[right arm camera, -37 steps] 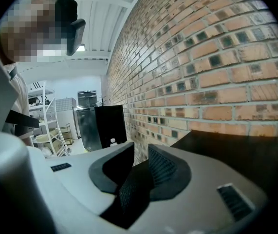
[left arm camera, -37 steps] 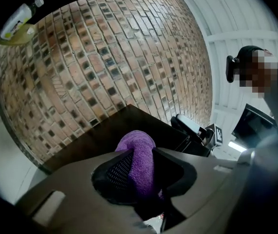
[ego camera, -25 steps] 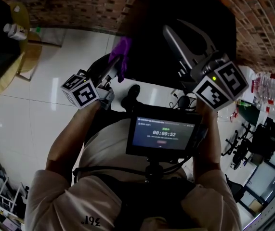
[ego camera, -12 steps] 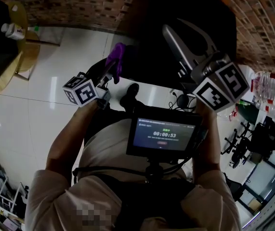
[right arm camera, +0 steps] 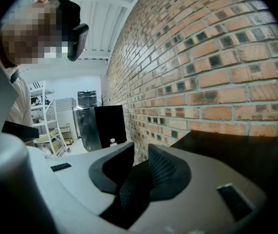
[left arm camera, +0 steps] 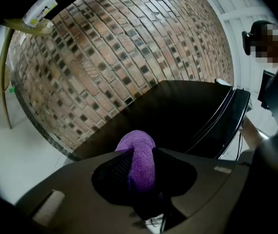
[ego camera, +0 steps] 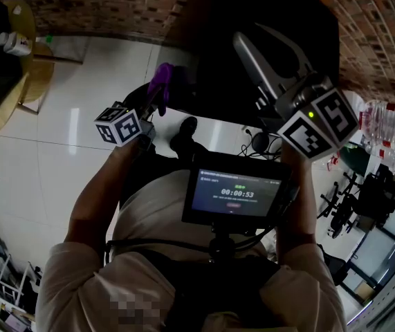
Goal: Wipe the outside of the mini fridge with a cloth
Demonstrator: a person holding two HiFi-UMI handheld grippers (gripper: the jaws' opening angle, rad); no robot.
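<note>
Left gripper (left arm camera: 142, 152): jaws clamped on a purple cloth (left arm camera: 137, 141), whose folded end bulges out past the fingertips. Pointing roughly level at the fridge's left side wall; whether the cloth touches the wall cannot be told.

Right gripper (right arm camera: 139, 150): jaws slightly apart, nothing between them. Held above the fridge top, pointing towards the wall.

Fridge (ego camera: 214, 54): black, standing on the floor against the wall, directly in front of the person. In the left gripper view its dark side (left arm camera: 177, 111) fills the space behind the cloth.

Cloth, head view (ego camera: 161, 79): at the fridge's left side, over the floor edge beside it.

Wall (left arm camera: 129, 43): brick, behind the fridge.

Floor (ego camera: 79, 95): white glossy tile.

Stand (ego camera: 34, 75): yellow, round-topped, at the floor's far left, with a white bottle (ego camera: 16, 43) on it.

Screen (ego camera: 235, 194): mounted at the person's chest, display lit.

Water bottles (ego camera: 391, 126): clear, grouped at the right edge of the head view.
</note>
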